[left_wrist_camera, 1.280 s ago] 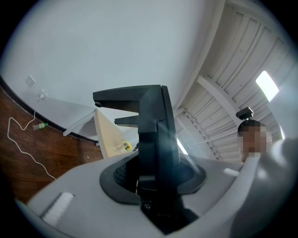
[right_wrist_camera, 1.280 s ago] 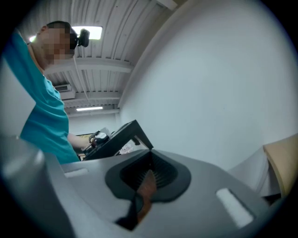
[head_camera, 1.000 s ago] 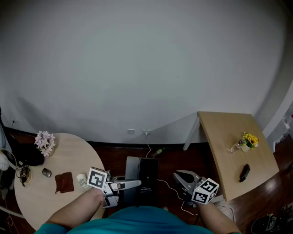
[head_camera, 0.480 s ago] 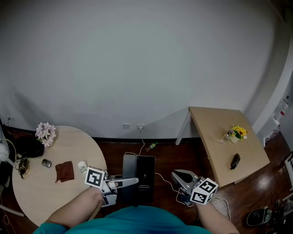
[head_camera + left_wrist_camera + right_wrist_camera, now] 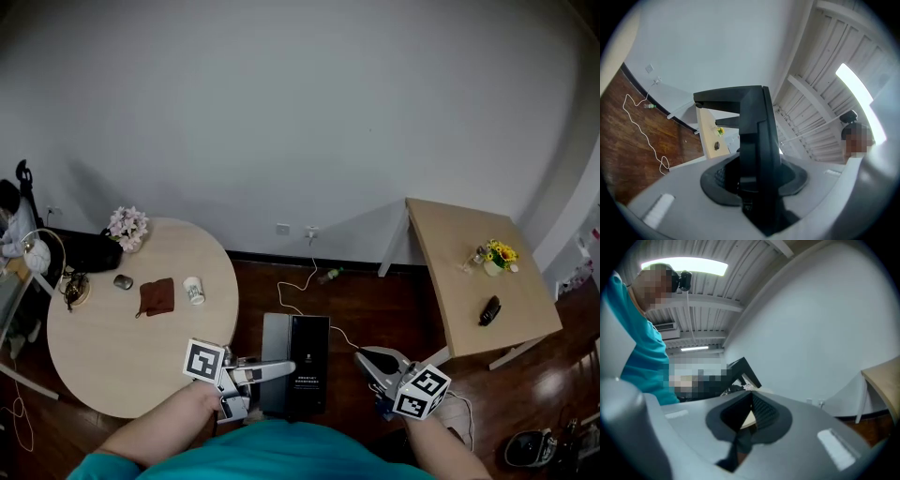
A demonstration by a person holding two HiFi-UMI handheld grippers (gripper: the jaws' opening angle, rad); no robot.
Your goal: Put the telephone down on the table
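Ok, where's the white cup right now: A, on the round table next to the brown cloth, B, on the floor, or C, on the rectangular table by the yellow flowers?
A: the white cup stands on the round table, just right of the brown cloth in the head view.

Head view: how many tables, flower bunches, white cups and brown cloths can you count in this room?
Tables: 2 (round table, rectangular table)
Flower bunches: 2 (pink flowers, yellow flowers)
White cups: 1 (white cup)
Brown cloths: 1 (brown cloth)
Total: 6
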